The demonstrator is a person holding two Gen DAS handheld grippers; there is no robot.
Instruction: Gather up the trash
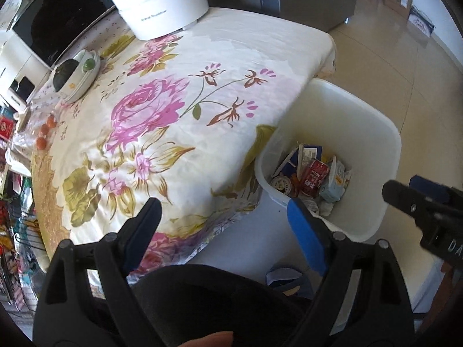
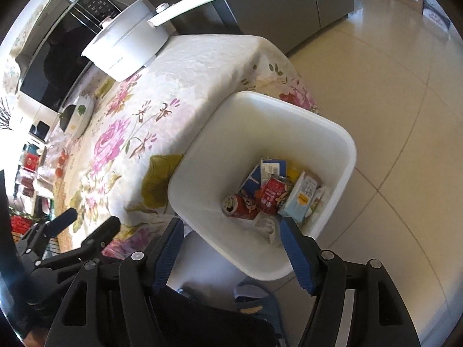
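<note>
Bin [image 2: 332, 138]: white, on the floor hard against the counter [image 1: 179, 92] corner, I see it from both wrists.
Trash: red cans [image 2: 269, 195], a light-blue carton [image 2: 299, 199], blue-white cartons [image 2: 267, 172] and crumpled paper, all down in the bin's bottom.
Left tongs [image 1: 224, 217]: spread apart, nothing between them, over the counter edge beside the bin.
Right tongs [image 2: 231, 231]: spread wide, nothing held, above the bin's near rim.
Counter: floral cloth, white pot [image 1: 162, 8] at the far end, bowl [image 1: 78, 75] with green produce at the left.
</note>
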